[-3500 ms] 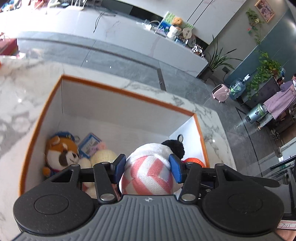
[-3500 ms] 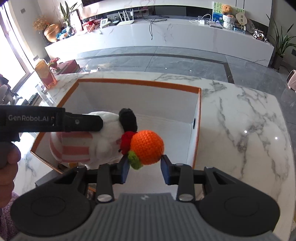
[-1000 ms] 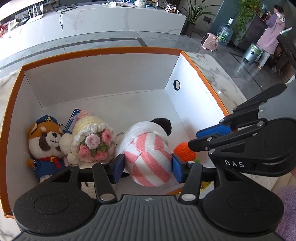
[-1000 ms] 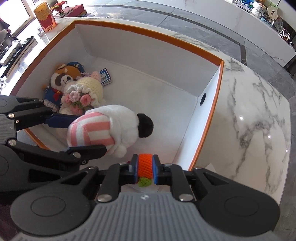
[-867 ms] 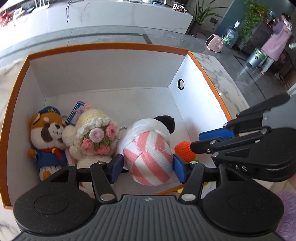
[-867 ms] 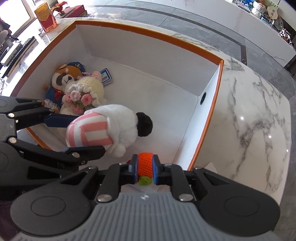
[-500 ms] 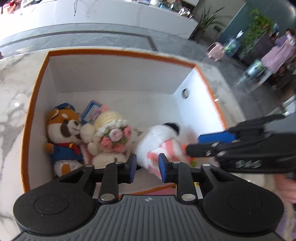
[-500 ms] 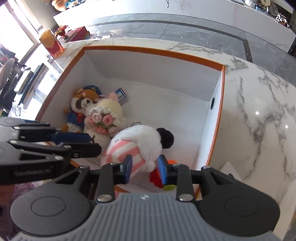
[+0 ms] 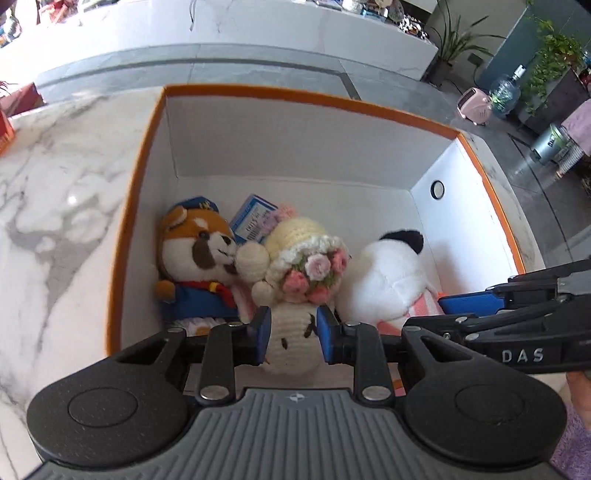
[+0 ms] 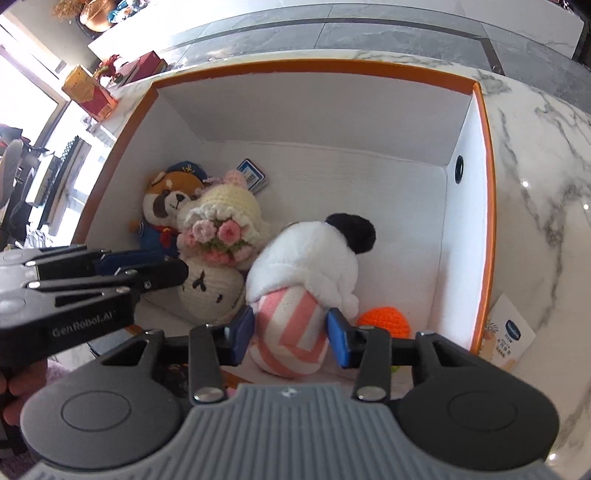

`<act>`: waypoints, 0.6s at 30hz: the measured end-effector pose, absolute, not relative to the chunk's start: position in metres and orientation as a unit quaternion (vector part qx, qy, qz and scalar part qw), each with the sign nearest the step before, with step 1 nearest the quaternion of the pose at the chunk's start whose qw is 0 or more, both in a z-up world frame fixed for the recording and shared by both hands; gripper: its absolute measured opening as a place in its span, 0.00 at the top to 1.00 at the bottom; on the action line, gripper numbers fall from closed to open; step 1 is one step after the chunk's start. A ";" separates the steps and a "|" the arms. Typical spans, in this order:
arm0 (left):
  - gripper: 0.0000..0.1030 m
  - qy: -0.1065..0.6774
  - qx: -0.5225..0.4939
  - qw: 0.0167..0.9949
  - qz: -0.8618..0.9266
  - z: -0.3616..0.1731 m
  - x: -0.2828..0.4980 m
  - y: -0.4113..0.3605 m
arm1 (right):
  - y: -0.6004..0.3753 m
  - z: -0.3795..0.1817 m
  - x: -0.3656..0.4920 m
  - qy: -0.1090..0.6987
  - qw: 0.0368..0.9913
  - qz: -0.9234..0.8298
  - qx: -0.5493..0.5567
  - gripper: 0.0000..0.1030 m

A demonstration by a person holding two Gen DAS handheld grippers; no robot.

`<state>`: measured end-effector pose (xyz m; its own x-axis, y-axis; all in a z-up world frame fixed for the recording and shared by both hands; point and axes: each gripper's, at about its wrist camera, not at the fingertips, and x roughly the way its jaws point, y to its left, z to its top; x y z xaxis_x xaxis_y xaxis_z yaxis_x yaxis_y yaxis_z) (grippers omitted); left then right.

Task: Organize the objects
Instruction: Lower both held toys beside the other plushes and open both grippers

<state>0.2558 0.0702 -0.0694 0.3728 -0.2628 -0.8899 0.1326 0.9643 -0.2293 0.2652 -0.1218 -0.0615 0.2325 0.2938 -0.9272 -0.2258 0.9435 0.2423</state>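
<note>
A white marble worktop (image 9: pixel 55 206) with grey veins is carrying a big open box (image 9: pixel 295 96), and beyond it grey stone floor tiles are running to a long white counter (image 9: pixel 258 29), with potted plants (image 9: pixel 550 55) standing at two o'clock of the left wrist view. The box is showing stiff white card walls, an orange rim and a round hole in its right-hand wall. Soft toys are lying inside it along the near side: a plush fox (image 9: pixel 199 258) in a blue cap and blue jacket at nine o'clock, a crocheted cream doll (image 9: pixel 295 280) with a frilled bonnet and knitted pink roses beside it and touching it, and a fluffy white toy (image 10: pixel 306 280) with a black pompom and a pink-and-white striped end toward the middle. A small crocheted orange ball (image 10: pixel 384 323) is sitting on the box floor at four o'clock of the white toy, just beside it. A blue printed card (image 10: pixel 253 176) is lying behind the doll. A paper leaflet (image 10: pixel 511 341) is resting on the worktop outside the right wall. The left hand-held gripper (image 9: pixel 291 334) is hanging over the doll's round cream face with its pads drawn close together, gripping nothing. The right hand-held gripper (image 10: pixel 291 341) is spreading its pads, with the striped end showing between them but unpressed.
</note>
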 end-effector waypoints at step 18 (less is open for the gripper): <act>0.75 0.513 -0.090 0.843 -0.138 -0.050 0.221 0.081 | -0.126 -0.060 0.248 0.565 0.805 0.180 0.031 0.51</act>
<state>0.2215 0.0809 -0.0498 0.4366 -0.3240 -0.8393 0.1399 0.9460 -0.2924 0.2480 -0.1256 -0.0598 0.2976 0.3237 -0.8982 -0.2546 0.9336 0.2521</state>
